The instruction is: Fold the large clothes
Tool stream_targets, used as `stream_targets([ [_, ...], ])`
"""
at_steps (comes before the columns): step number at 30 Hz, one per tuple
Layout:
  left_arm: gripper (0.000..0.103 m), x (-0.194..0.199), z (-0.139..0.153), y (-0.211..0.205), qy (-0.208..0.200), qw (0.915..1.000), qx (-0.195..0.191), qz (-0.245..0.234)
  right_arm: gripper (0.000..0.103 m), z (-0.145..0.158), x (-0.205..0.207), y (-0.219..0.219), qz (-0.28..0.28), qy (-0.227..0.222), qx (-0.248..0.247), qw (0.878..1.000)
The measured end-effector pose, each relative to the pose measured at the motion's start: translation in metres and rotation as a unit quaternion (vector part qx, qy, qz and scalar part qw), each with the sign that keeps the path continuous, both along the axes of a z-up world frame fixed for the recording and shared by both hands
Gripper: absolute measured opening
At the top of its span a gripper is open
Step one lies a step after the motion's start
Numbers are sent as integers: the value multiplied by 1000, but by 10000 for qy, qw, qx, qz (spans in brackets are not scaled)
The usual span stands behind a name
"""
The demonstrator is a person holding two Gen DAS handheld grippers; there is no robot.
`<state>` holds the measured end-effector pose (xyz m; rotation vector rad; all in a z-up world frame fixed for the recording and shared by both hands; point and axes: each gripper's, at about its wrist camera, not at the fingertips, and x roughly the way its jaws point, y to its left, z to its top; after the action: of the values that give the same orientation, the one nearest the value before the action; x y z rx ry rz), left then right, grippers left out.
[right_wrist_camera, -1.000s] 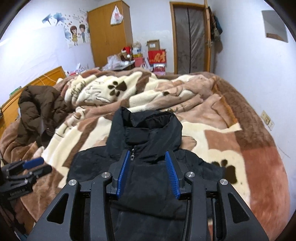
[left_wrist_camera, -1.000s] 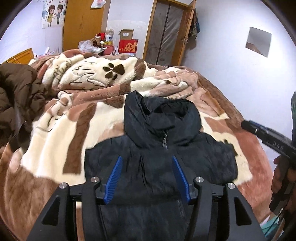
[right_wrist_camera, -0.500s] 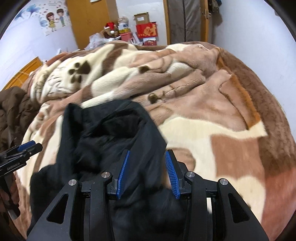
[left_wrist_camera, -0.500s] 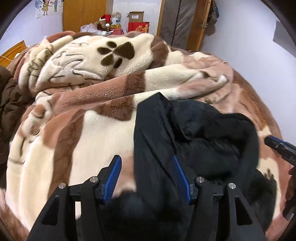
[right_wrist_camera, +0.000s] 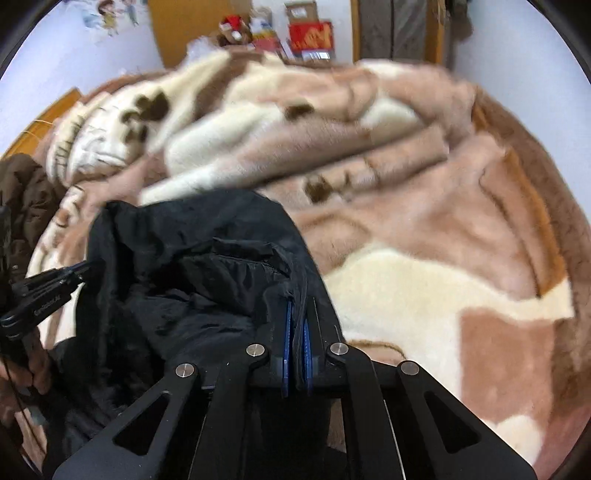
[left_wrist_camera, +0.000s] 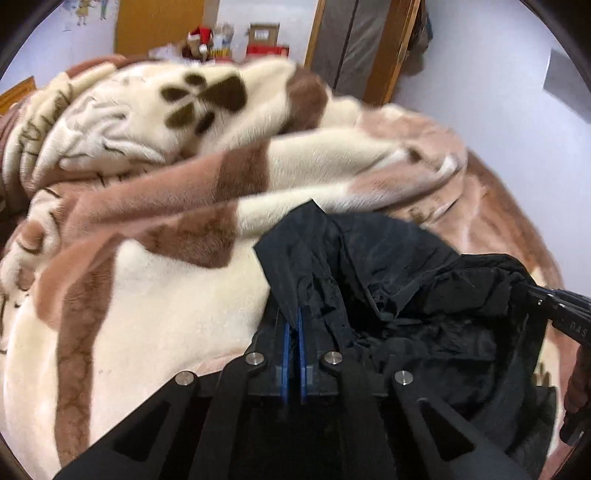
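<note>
Black jacket (left_wrist_camera: 399,280) lies bunched on the near part of the paw-print blanket (left_wrist_camera: 155,280). Left gripper (left_wrist_camera: 294,317) has just clenched on its left collar edge, and right gripper (right_wrist_camera: 297,314) on the right edge, though blur hides detail.

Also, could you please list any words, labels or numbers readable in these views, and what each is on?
"DAS": white letters, cut by the frame edge, on the black right hand-held gripper.
White print on the black left hand-held gripper: too blurred to read.
Gold mark on the red cardboard box: too blurred to read.
</note>
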<state>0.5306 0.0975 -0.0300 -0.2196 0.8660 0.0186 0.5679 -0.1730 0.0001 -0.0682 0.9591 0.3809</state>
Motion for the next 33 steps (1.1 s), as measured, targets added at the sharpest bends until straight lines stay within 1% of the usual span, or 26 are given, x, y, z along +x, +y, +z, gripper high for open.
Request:
stream_targets([
  [3, 4, -32, 28, 5, -307, 9995, -87, 48, 5, 32, -32, -8, 27, -316, 200, 9993],
  [7, 4, -89, 67, 14, -724, 9970, -274, 71, 5, 66, -85, -17, 101, -615, 475, 9969],
  [9, 4, -120, 79, 16, -856, 9956, -385, 65, 5, 77, -119, -23, 131, -734, 574, 9956],
  [11, 4, -148, 82, 18, -898, 9948, -470, 85, 5, 81, -148, -28, 124, -750, 671, 9948],
  [14, 4, -191, 75, 16, -848, 9950, -516, 117, 5, 75, -194, -37, 95, -693, 728, 9949],
  [18, 4, -235, 46, 15, -549, 9955, -732, 256, 5, 43, -241, -47, 16, -281, 774, 9966],
  [20, 5, -248, 28, 15, -309, 9959, -772, 358, 5, 24, -255, -49, -33, -30, 702, 9975],
  [23, 6, -261, 4, 14, 35, 9958, -804, 435, 5, 4, -270, -49, -22, 247, 606, 9979],
  [24, 6, -265, -1, 13, 139, 9958, -786, 454, 5, 1, -273, -51, -28, 298, 581, 9979],
  [25, 6, -270, -6, 12, 247, 9957, -759, 465, 8, -2, -275, -51, -41, 368, 555, 9978],
  [27, 6, -280, -13, 12, 420, 9952, -768, 427, 9, -5, -278, -53, -61, 453, 485, 9978],
  [28, 8, -287, -15, 12, 469, 9951, -768, 420, 16, -5, -282, -56, -73, 457, 499, 9977],
  [29, 10, -295, -16, 11, 517, 9952, -718, 428, 19, -3, -284, -60, -114, 473, 557, 9973],
  [30, 10, -304, -16, 12, 550, 9953, -672, 421, 24, 0, -292, -63, -142, 482, 609, 9969],
  [31, 10, -311, -16, 12, 565, 9955, -644, 418, 28, 4, -295, -67, -171, 478, 691, 9963],
  [33, 10, -324, -12, 12, 579, 9957, -597, 414, 30, 11, -302, -71, -197, 399, 782, 9959],
])
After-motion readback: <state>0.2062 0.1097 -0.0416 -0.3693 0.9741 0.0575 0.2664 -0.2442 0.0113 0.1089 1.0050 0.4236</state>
